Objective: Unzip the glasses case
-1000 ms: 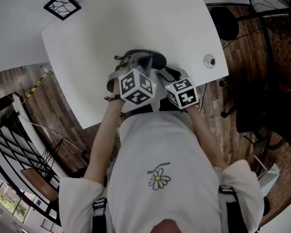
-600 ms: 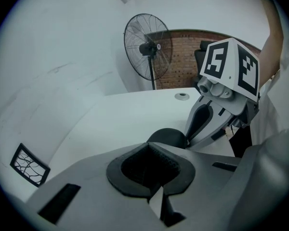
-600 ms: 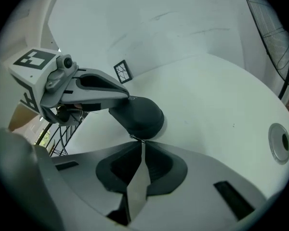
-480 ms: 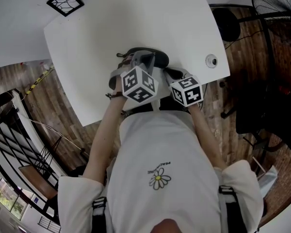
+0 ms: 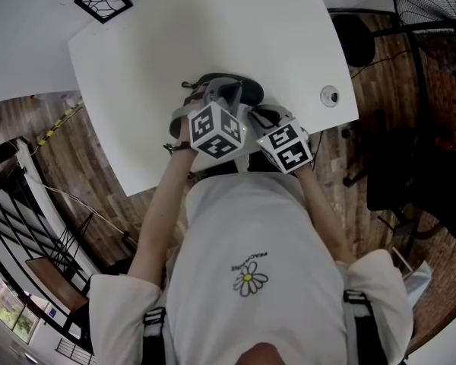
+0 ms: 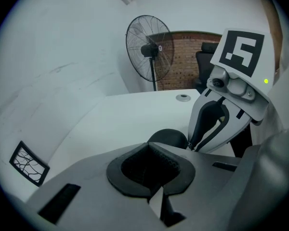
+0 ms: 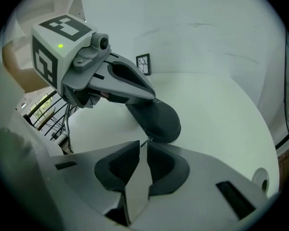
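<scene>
A black oval glasses case (image 5: 226, 87) lies near the front edge of the white table (image 5: 213, 29). My left gripper (image 6: 151, 147) is shut, and in the right gripper view its fingers (image 7: 135, 85) pinch the case's far end (image 7: 156, 118). My right gripper (image 7: 143, 143) sits at the case's near end with a slim gap between its pads. Its jaws have just been opening. The small metal zip pull (image 7: 147, 139) sits at the mouth of that gap. In the head view the marker cubes hide both sets of jaws.
A black patterned tile (image 5: 102, 0) lies at the table's far left corner. A round cable hole (image 5: 328, 95) is at the right edge. A standing fan (image 6: 149, 49) and a dark chair (image 5: 410, 166) stand beyond the table on the wooden floor.
The right gripper's cube has rolled slightly and sits a little closer to the left cube. The left gripper and the case have stayed put.
</scene>
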A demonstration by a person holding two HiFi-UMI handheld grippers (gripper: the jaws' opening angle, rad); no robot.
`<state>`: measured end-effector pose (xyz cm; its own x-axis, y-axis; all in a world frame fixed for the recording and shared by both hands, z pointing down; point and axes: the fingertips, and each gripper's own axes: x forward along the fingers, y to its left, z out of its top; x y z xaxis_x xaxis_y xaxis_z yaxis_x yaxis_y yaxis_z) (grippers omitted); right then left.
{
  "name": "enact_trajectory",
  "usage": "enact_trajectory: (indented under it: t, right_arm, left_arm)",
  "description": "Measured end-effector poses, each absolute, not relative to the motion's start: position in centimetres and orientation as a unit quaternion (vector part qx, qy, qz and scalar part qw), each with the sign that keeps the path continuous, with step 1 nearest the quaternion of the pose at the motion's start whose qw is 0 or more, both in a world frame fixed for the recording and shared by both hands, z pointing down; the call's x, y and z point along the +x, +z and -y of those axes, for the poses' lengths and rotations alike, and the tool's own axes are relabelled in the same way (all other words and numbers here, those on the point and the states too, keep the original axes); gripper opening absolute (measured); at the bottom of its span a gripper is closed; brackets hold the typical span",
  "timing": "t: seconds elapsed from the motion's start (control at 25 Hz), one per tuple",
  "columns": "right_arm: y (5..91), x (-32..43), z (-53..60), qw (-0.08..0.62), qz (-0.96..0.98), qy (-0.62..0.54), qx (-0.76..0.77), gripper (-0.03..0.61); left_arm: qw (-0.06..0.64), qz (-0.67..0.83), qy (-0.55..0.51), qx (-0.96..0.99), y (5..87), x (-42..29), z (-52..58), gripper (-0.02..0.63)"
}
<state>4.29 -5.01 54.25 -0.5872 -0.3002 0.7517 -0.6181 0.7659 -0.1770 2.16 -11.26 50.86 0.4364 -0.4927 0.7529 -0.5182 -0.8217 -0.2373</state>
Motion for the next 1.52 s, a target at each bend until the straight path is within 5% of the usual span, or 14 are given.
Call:
enact_trajectory:
  t: [0.64, 1.12, 1.52]
  right_arm:
    - [55.4, 4.6, 6.1, 0.317, 0.823, 0.325, 0.341, 0.009]
    - [56.5, 7.9, 7.6, 0.423, 0.809, 0.231, 0.337, 0.008]
    - [56.5, 7.3, 11.2, 0.516, 0.841, 0.042, 0.16, 0.008]
  left_arm:
    - [0.015, 0.304, 0.431, 0.85, 51.0, 2.0, 11.1, 0.014]
    - [-0.004, 0.299, 0.441, 0.846, 51.4, 2.0, 9.5, 0.014]
    - [0.028, 0.315, 0.434, 0.844, 51.5, 2.1, 9.9, 0.014]
